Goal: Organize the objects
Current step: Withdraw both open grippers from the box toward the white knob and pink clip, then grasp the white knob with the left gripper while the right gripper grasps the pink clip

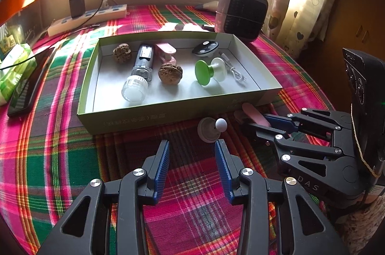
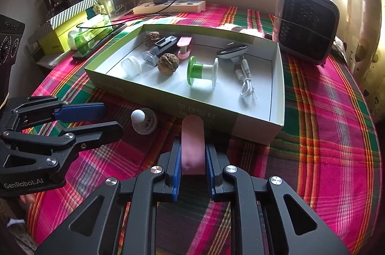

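Observation:
A shallow green box (image 1: 168,116) (image 2: 255,127) sits on the plaid cloth and holds two walnuts (image 1: 170,73), a clear bottle (image 1: 139,77), a pink clip (image 1: 166,53), a green and white spool (image 1: 211,71) (image 2: 202,72), a white cable (image 2: 245,82) and a black and white gadget (image 1: 205,48). My right gripper (image 2: 192,161) (image 1: 267,121) is shut on a pink flat piece (image 2: 193,146) (image 1: 255,114) just in front of the box. My left gripper (image 1: 192,146) (image 2: 105,118) stands open, nothing between its fingers, just short of a small white knob on a round base (image 1: 211,130) (image 2: 144,121).
A black-grilled fan heater (image 1: 243,12) (image 2: 305,24) stands at the back right. A power strip with a black charger (image 1: 86,17) (image 2: 168,5) lies along the back wall. A dark phone (image 1: 24,96) and a green packet (image 1: 14,70) lie at the left.

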Demonstrator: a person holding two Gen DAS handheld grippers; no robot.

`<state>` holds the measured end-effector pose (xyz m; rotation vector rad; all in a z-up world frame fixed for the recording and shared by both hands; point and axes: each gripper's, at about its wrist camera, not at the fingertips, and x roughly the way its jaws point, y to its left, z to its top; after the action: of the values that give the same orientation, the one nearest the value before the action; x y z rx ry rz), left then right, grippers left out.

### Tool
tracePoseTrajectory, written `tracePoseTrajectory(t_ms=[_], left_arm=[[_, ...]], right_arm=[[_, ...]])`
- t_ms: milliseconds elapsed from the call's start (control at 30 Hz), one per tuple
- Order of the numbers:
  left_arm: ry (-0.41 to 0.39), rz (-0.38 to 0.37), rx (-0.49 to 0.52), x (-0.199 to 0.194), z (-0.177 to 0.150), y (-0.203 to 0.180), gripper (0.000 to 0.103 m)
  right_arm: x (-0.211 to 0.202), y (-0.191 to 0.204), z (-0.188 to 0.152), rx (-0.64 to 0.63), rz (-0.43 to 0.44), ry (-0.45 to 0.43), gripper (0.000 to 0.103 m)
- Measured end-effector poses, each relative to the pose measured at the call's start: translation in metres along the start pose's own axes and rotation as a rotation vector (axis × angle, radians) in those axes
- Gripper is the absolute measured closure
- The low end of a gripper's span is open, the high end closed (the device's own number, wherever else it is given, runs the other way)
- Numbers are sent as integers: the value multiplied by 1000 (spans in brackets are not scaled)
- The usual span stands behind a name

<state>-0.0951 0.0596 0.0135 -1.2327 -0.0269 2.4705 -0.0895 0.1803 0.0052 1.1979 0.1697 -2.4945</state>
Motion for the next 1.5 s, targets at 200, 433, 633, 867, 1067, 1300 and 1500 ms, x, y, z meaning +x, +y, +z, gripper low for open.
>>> tracePoseTrajectory(t_ms=[200, 433, 633, 867, 1067, 1300, 1500], left_arm=[[17, 18, 26, 11, 4, -13, 63], [24, 59, 33, 24, 12, -22, 63], [13, 77, 26, 28, 16, -24, 63], [3, 88, 13, 29, 17, -23, 70], [-1, 76, 1, 28, 15, -20, 80], [-4, 75, -3, 26, 14, -19, 80], [-9, 75, -6, 25, 13, -19, 80]], right_arm=[[-10, -16, -9, 24, -13, -4, 84], [-16, -27, -15, 41, -14, -2, 84], [-15, -27, -15, 39, 2, -2, 84], [-15, -28, -16, 45, 8, -2, 84], [-15, -27, -16, 45, 8, -2, 84], [-15, -27, -16, 40, -1, -1, 84], [-15, -27, -16, 39, -3, -1, 84]])
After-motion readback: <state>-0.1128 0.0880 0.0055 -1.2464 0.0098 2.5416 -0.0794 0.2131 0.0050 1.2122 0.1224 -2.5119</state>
